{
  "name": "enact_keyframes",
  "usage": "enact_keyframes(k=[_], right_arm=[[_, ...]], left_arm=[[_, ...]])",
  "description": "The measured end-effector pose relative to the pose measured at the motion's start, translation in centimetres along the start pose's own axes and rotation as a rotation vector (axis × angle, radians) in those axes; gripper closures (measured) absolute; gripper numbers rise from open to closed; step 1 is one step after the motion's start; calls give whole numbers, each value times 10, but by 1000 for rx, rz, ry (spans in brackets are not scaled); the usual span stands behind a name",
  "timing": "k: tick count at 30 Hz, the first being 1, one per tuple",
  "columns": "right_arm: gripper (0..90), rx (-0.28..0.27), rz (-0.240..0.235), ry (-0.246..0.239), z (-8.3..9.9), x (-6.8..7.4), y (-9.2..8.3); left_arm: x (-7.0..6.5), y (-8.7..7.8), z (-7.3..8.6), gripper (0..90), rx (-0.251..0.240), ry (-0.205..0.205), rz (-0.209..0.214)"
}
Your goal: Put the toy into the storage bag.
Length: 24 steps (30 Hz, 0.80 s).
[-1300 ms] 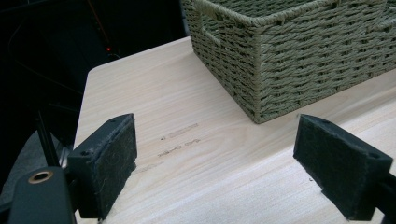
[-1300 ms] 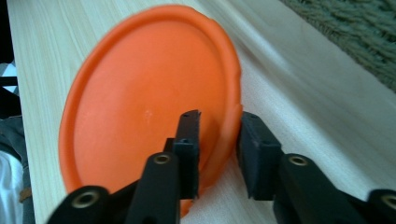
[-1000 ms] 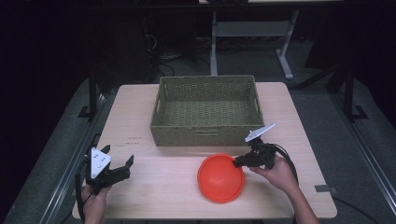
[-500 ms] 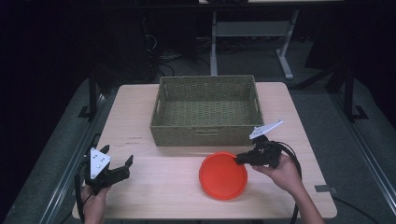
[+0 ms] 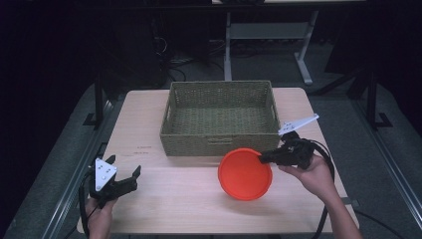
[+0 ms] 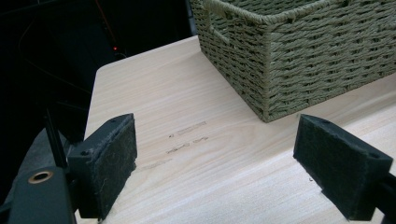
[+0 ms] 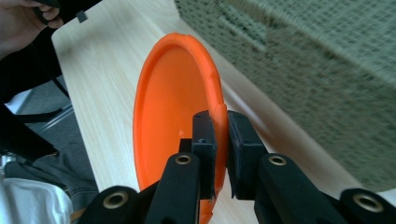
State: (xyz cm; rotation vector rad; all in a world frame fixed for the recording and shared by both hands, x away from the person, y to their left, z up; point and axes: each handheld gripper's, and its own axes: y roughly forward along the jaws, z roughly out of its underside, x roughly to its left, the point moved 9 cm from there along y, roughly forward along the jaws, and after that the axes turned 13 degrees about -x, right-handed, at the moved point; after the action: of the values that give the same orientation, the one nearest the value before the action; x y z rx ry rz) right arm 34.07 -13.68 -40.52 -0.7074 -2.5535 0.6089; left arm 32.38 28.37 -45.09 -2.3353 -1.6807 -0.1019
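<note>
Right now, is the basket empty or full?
Empty as far as visible: the high view shows the basket with a bare woven floor; its near inner corners are hidden.

basket (image 5: 219, 117) sits mid-desk toward the far edge | plate (image 5: 245, 174) just in front of basket's right half, near the desk's (image 5: 164, 199) front, tilted up off the surface | right gripper (image 5: 266, 158) at plate's right rim, clamped on it | left gripper (image 5: 128, 174) at front-left corner, well apart from both, jaws spread
</note>
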Motion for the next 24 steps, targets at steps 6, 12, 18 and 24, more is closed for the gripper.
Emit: enact_keyframes(k=[6,12,18,24], right_arm=[[822,9,16,-27,-14,0,-6],[821,3,14,-46,-36,4,-9],[821,-3,17,-67,-52,6,-13],[821,2,16,-85,-67,9,-14]], left_arm=[[-1,0,1,127,4,-2,0],[-1,1,1,127,1,-4,-1],[0,1,-1,127,-6,-3,1],[-1,1,0,127,-4,-4,4]])
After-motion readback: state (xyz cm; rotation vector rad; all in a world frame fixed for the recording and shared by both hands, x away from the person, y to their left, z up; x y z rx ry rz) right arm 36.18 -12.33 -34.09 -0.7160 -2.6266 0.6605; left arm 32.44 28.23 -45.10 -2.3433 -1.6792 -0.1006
